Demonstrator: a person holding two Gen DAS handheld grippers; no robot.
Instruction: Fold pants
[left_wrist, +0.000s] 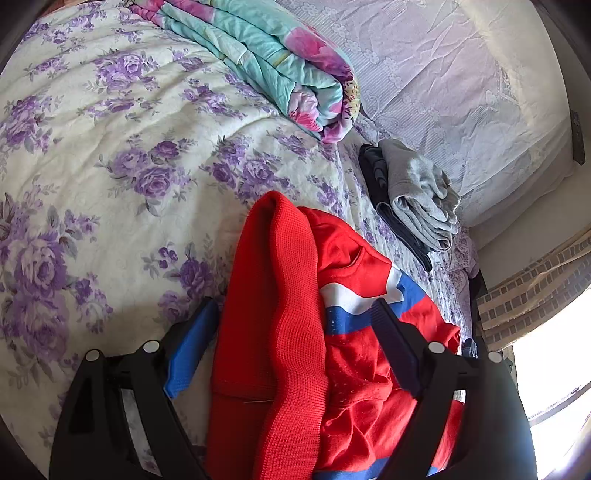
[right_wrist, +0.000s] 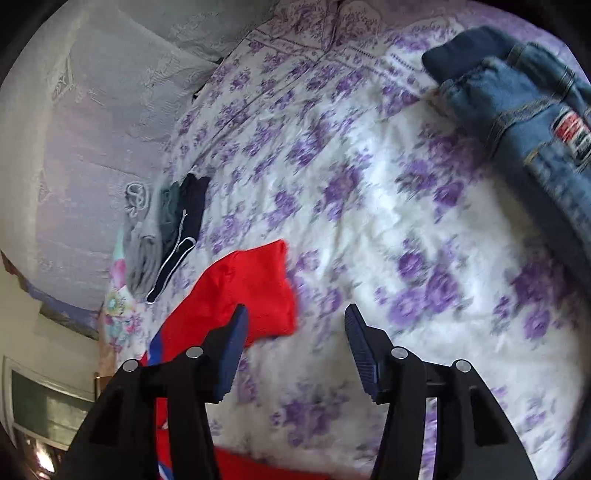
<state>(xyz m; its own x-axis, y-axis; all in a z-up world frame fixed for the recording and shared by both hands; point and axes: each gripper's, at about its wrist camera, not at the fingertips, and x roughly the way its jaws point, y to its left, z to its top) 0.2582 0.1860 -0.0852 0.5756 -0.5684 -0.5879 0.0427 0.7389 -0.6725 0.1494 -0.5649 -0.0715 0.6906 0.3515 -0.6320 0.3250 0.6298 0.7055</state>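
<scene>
Red pants (left_wrist: 295, 314) with a ribbed waistband and blue and white stripes lie bunched on the floral bed. My left gripper (left_wrist: 295, 306) is open, its jaws wide on either side of the red waistband, not closed on it. In the right wrist view the red pants (right_wrist: 255, 288) lie at lower left. My right gripper (right_wrist: 295, 314) is open and empty above the bedspread; its left fingertip (right_wrist: 236, 332) overlaps the red cloth's edge.
A rolled teal and pink quilt (left_wrist: 273, 62) lies at the back. Folded grey and dark clothes (left_wrist: 413, 195) sit by a lilac pillow (left_wrist: 461, 81); they also show in the right wrist view (right_wrist: 166, 229). Blue jeans (right_wrist: 528, 110) lie at upper right. The floral bedspread (right_wrist: 369, 184) stretches between.
</scene>
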